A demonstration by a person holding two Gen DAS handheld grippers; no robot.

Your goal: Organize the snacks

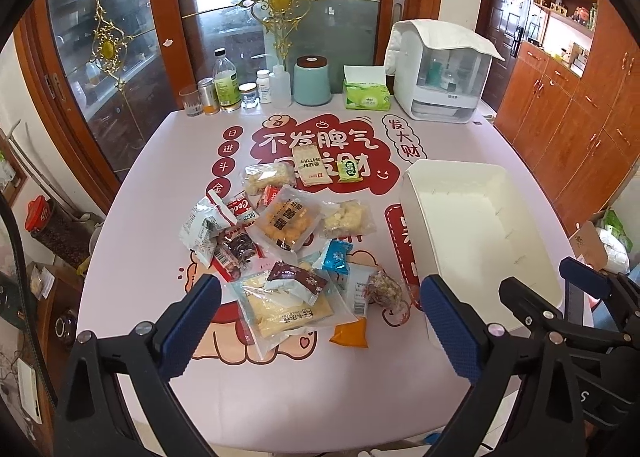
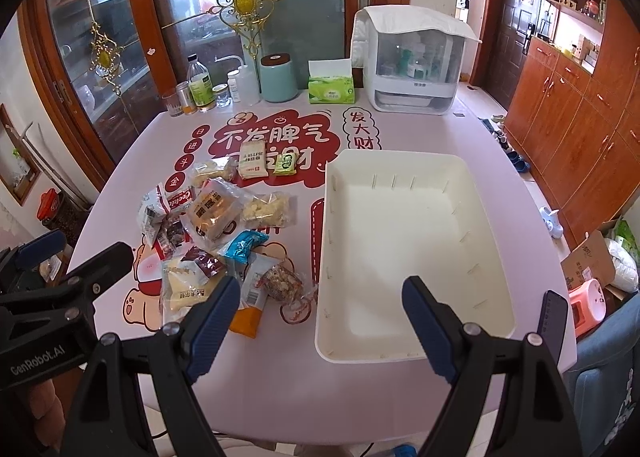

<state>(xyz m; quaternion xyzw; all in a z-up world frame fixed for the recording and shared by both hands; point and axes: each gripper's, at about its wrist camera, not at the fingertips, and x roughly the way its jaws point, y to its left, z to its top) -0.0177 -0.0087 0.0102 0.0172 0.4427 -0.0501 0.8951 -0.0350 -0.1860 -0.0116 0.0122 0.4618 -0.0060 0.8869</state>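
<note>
Pink counter (image 1: 280,389) holds a snack pile (image 1: 280,241) near its middle, beside an empty white bin (image 2: 400,257). Both tools, left (image 1: 320,331) and right (image 2: 320,323), hang released. Sorting hasn't started; next, grab a near packet.

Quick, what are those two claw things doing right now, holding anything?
Left gripper: open, holding nothing, above the snack pile.
Right gripper: open, holding nothing.
</note>
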